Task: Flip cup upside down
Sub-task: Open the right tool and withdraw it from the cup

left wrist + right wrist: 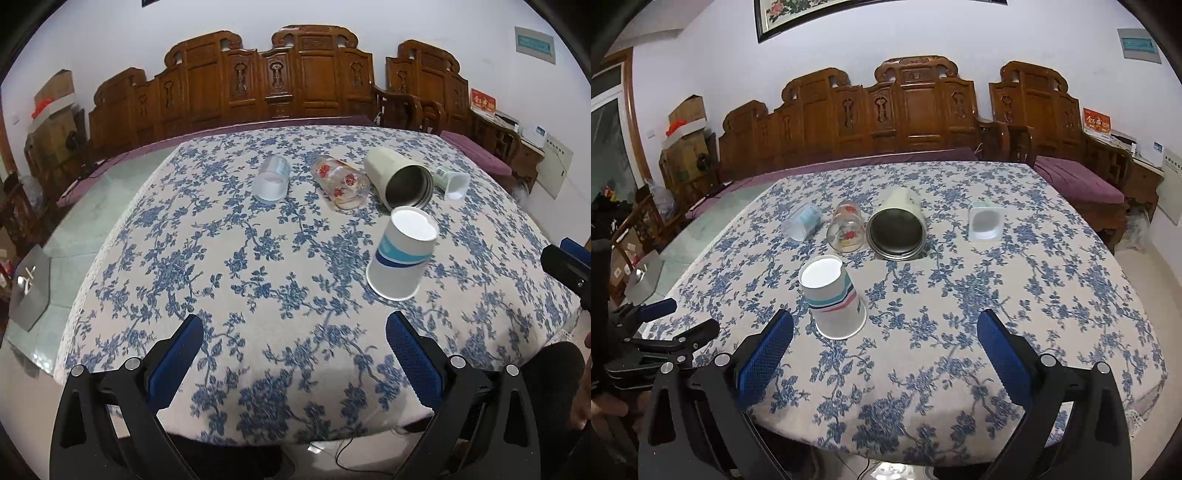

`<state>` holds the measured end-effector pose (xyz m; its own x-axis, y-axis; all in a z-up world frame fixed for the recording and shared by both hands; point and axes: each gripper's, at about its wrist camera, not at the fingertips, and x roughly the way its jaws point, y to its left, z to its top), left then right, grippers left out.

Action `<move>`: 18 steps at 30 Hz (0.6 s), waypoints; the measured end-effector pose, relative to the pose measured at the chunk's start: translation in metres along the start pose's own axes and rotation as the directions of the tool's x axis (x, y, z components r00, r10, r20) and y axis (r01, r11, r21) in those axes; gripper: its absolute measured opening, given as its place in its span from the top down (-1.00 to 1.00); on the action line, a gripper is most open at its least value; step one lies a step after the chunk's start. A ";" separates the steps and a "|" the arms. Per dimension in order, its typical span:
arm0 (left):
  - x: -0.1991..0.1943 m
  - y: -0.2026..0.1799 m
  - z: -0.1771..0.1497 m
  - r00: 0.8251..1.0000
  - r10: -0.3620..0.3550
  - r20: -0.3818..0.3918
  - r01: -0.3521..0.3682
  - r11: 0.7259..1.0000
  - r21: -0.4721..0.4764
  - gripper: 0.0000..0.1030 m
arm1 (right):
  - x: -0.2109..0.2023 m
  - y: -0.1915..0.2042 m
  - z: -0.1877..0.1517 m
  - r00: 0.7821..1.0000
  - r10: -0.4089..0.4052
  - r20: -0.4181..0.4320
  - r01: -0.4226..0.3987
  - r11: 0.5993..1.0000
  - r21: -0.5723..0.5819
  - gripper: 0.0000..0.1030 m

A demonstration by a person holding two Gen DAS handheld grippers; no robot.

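A white paper cup [402,254] with blue and teal bands stands upside down on the floral tablecloth [229,258], base up; it also shows in the right wrist view [833,297]. Behind it several cups lie on their sides: a clear plastic cup [272,179], a glass with red flowers [340,182], a cream steel-lined mug [399,177] and a small white cup [452,181]. My left gripper [295,343] is open and empty, near the table's front edge, left of the paper cup. My right gripper [886,343] is open and empty, just right of the paper cup.
Carved wooden benches [295,81] with purple cushions [1078,181] stand behind and right of the table. Boxes [55,99] are stacked at the far left. The other gripper shows at each view's edge: the right one [569,266], the left one [665,332].
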<state>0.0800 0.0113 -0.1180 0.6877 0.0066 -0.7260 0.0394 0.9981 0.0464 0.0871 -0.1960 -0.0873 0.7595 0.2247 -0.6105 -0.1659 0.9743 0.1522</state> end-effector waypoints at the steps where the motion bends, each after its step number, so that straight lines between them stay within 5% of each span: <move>1: -0.002 -0.002 -0.001 1.000 -0.001 0.001 0.001 1.000 0.001 -0.86 | -0.003 -0.002 0.000 1.000 -0.001 0.001 0.001 1.000 0.003 -0.95; 9: -0.047 -0.013 0.006 0.997 -0.005 0.081 0.006 1.000 -0.012 -0.86 | -0.043 -0.013 0.005 0.996 -0.005 0.090 0.005 1.000 -0.002 -0.95; 18: -0.122 -0.024 0.018 0.966 0.024 0.256 -0.020 1.000 -0.016 -0.86 | -0.110 0.003 0.023 0.967 0.008 0.256 0.009 0.998 -0.066 -0.95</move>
<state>0.0085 -0.0145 -0.0183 0.8510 0.0146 -0.5250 0.0137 0.9987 0.0501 0.0175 -0.2177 -0.0022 0.8936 0.2217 -0.3902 -0.2004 0.9751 0.0949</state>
